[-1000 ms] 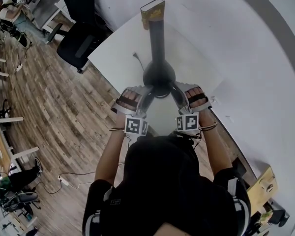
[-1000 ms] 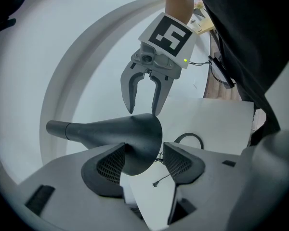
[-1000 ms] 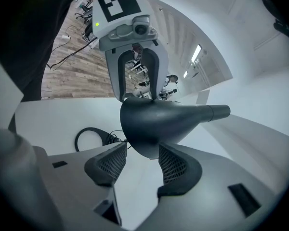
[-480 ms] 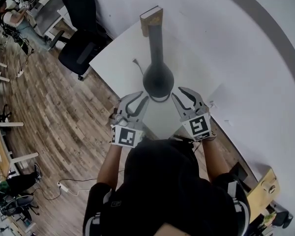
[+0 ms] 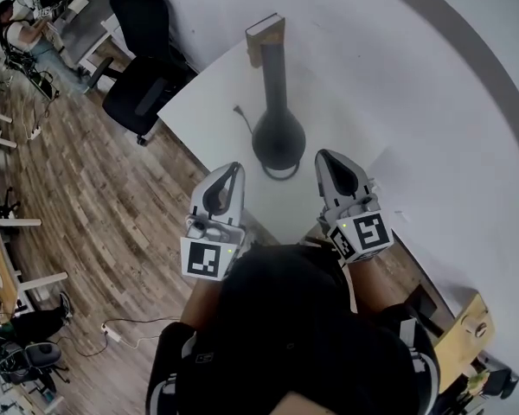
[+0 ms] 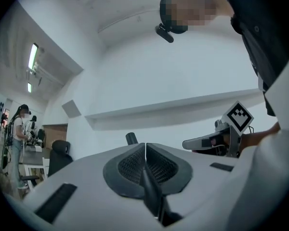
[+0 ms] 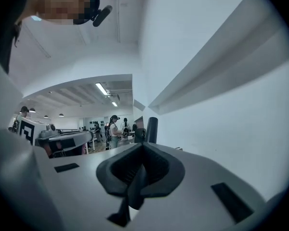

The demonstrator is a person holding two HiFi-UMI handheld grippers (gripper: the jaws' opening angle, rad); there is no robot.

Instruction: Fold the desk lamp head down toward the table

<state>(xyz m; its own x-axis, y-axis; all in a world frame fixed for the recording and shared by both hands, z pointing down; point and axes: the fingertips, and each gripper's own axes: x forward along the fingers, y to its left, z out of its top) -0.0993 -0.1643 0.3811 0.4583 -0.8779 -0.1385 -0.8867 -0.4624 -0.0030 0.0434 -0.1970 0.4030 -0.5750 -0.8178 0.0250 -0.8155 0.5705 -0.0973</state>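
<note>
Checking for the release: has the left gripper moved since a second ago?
Yes. The left gripper has pulled back from the lamp base, toward the person, rolling over as it went. Its jaws have just closed on nothing.

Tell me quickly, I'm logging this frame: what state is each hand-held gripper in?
Left hand-held gripper: closed, its jaws just shut, nothing between them.
Right hand-held gripper: closed, its jaws just shut, nothing between them.

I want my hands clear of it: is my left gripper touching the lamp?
Apart. The head view shows bare table between the left gripper and the lamp; the left gripper view shows its jaws just closed, empty.
</note>
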